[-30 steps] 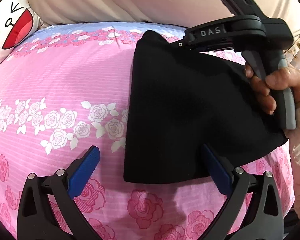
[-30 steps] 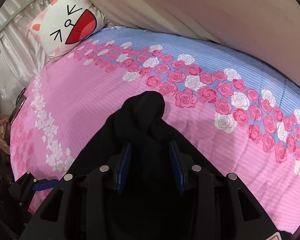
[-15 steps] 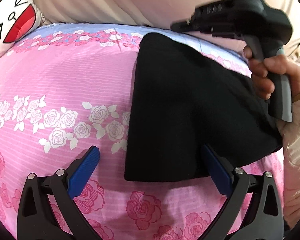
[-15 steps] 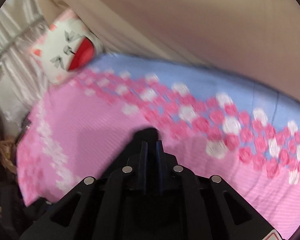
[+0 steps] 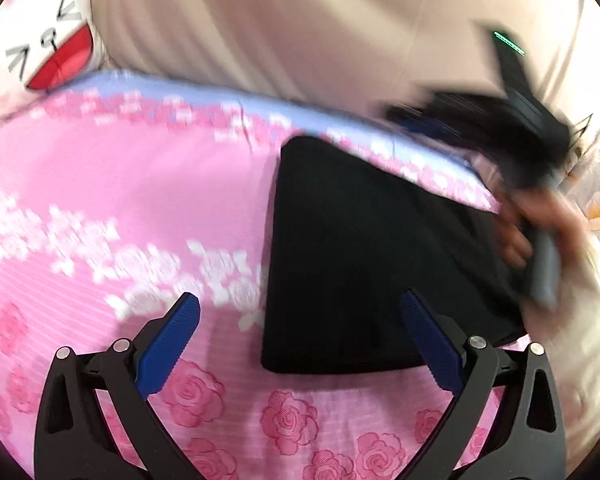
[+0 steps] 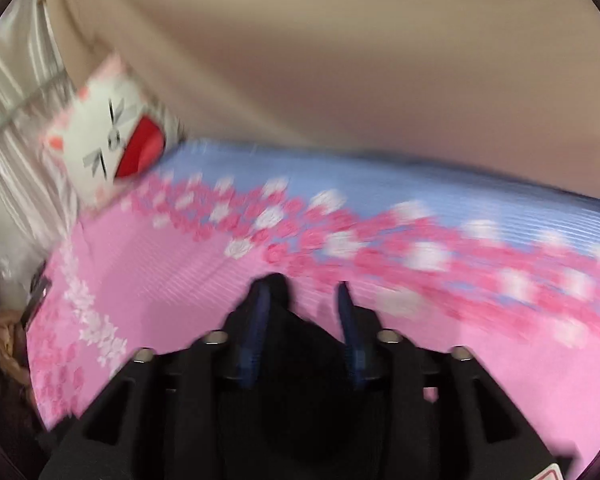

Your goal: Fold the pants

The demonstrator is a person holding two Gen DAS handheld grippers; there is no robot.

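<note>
On the pink floral bed [image 5: 100, 200], black pants [image 5: 360, 260] lie folded flat. Left tool [image 5: 300, 336] wide open, empty, straddling their near edge. Right tool [image 6: 304, 300] opening above the far corner, cloth between its blades, grip unclear.

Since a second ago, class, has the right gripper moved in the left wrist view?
Yes. The right gripper has risen off the far corner of the folded pants, now blurred against the beige wall above the bedsheet.

Each claw — the left claw [image 5: 300, 328] and the right claw [image 6: 302, 316] — has black arms, ribbed blue pads and silver screws; the person's sleeve [image 5: 572, 344] is pale, padded.
</note>
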